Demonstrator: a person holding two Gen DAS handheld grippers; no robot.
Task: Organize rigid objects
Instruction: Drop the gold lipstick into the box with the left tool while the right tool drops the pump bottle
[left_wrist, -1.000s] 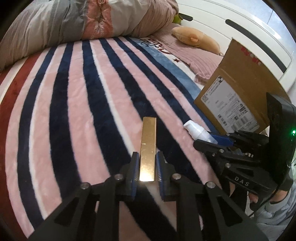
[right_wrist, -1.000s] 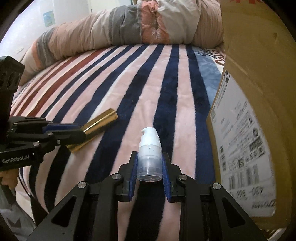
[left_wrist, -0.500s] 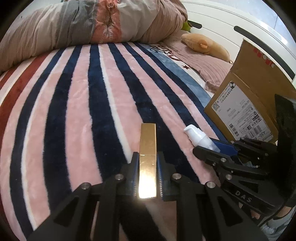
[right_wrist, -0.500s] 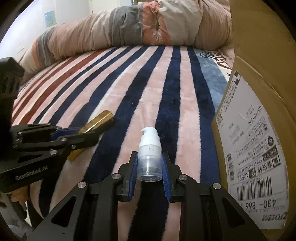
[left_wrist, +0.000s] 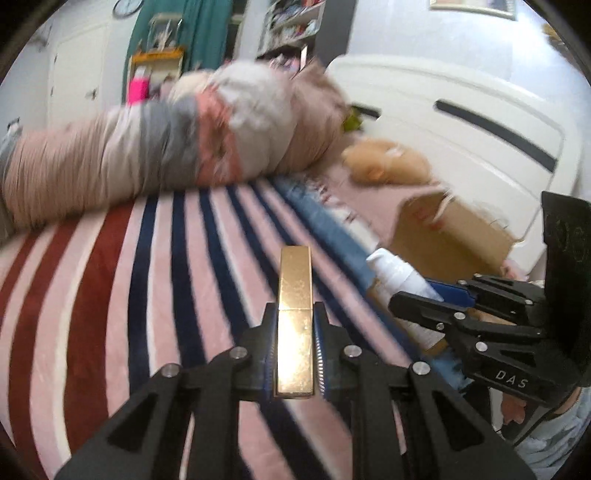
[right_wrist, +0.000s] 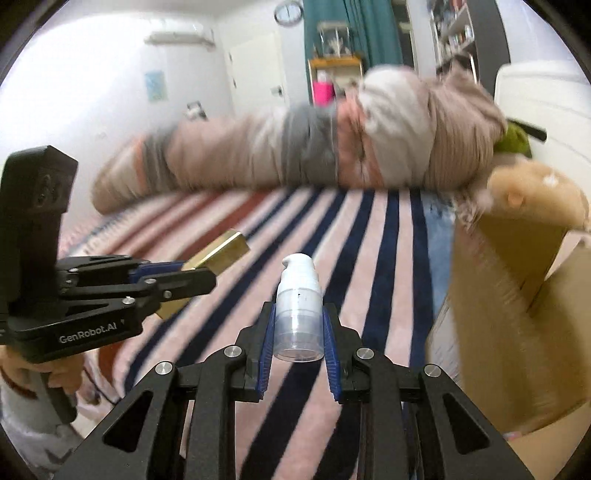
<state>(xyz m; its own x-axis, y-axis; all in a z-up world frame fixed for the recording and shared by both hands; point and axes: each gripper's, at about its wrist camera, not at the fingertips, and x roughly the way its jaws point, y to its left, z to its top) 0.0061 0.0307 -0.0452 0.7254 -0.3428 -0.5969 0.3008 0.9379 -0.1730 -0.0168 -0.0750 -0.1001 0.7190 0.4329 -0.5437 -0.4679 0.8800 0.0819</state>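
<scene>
My left gripper (left_wrist: 294, 332) is shut on a long gold box (left_wrist: 294, 295) and holds it lifted above the striped blanket (left_wrist: 147, 280). My right gripper (right_wrist: 298, 325) is shut on a white pump bottle (right_wrist: 298, 295) with a clear cap, also lifted. In the left wrist view the right gripper (left_wrist: 417, 299) and the bottle (left_wrist: 399, 273) are to the right. In the right wrist view the left gripper (right_wrist: 192, 277) with the gold box (right_wrist: 218, 254) is to the left. The open cardboard box (right_wrist: 517, 314) stands close on the right; it also shows in the left wrist view (left_wrist: 450, 232).
A rolled duvet (left_wrist: 166, 155) lies along the far edge of the bed. A tan plush toy (left_wrist: 388, 162) lies by the white headboard (left_wrist: 480, 129). Shelves and a teal curtain (right_wrist: 351, 29) stand beyond the bed.
Both grippers have risen and tilted up with their objects; the room beyond the bed is now in view. The cardboard box's open top now shows beside the right gripper.
</scene>
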